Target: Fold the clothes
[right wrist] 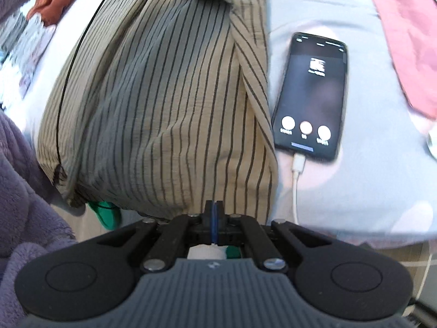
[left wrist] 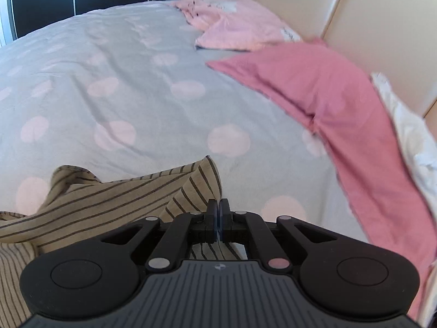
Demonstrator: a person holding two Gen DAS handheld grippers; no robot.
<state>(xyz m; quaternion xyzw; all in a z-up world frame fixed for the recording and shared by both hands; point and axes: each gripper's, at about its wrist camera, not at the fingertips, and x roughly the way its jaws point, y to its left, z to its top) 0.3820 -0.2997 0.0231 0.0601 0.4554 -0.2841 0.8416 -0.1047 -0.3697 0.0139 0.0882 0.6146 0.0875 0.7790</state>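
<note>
The left hand-held gripper (left wrist: 218,205) tilts down toward the bed (left wrist: 123,82), its jaws clenched on an edge of the striped shirt (left wrist: 114,199), whose cloth rises in folds off the dotted cover to the gripper's left. The right hand-held gripper (right wrist: 214,207) points steeply down, jaws pressed together on the shirt (right wrist: 153,95), which drapes broad in front of it. A phone (right wrist: 311,95) lies just right of the shirt, its cable (right wrist: 295,186) plugged in.
</note>
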